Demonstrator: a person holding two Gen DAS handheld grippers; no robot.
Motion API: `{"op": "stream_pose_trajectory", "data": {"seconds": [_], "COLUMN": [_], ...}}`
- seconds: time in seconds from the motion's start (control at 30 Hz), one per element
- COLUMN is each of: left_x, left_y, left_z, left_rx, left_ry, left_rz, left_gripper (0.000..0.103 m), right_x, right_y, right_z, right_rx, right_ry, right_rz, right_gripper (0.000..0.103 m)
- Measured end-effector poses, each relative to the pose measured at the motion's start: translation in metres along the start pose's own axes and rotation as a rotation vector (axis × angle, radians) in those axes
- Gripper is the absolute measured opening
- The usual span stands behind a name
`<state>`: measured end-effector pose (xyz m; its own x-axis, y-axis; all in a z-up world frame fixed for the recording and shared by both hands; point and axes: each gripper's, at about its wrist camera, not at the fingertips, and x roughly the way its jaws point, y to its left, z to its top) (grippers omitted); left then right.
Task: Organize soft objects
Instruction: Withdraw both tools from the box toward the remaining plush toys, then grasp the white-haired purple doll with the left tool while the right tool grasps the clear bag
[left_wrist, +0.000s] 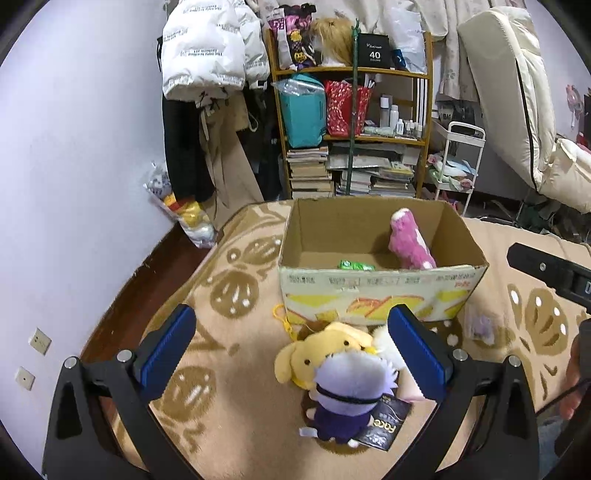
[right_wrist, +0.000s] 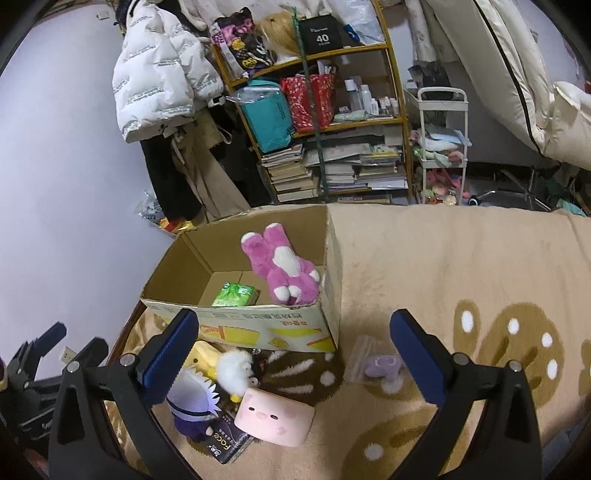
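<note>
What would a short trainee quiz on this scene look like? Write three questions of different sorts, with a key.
1. True or false: the pink plush toy already lies inside the cardboard box.
2. Which of these lies on the blanket outside the box: A) the green packet, B) the pink pig cushion, C) both?
3. Fill in: the right gripper is ____ and holds nothing.

Key: 1 true; 2 B; 3 open.
</note>
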<state>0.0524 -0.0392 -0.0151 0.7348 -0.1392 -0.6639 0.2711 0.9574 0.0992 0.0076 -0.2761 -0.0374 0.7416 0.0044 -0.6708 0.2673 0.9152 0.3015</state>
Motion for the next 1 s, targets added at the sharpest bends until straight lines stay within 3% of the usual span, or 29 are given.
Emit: {"op": "stream_pose_trajectory", "data": {"seconds": [0.3, 0.5, 0.7, 1.0], "left_x": [0.014, 0.031, 0.045, 0.064], "left_y": [0.001, -0.007, -0.016, -0.025], "left_z": [-0.008, -0.017, -0.025, -0.031], "left_rx": [0.002, 0.028, 0.034, 0.065], "left_ry": [0.045, 0.105, 0.143, 0.198], "left_rz": [0.001, -0.021, -0.063, -0.069], "left_gripper": [0.102, 0.102, 0.102, 0.102], "right_x": [0.018, 0.039, 0.061, 0.095], "right_y": [-0.014, -0.025, -0.042, -0.066], "right_z": [-0.001, -0.006, -0.012, -0.019], "right_rx": [0.046, 0.017, 0.080, 0.155], "right_ry": [0.053, 0.138, 0.225, 0.348], "right_rz": [-0.046, -0.165, -0.177, -0.217], "right_gripper": [0.103, 0.103, 0.103, 0.103]}}
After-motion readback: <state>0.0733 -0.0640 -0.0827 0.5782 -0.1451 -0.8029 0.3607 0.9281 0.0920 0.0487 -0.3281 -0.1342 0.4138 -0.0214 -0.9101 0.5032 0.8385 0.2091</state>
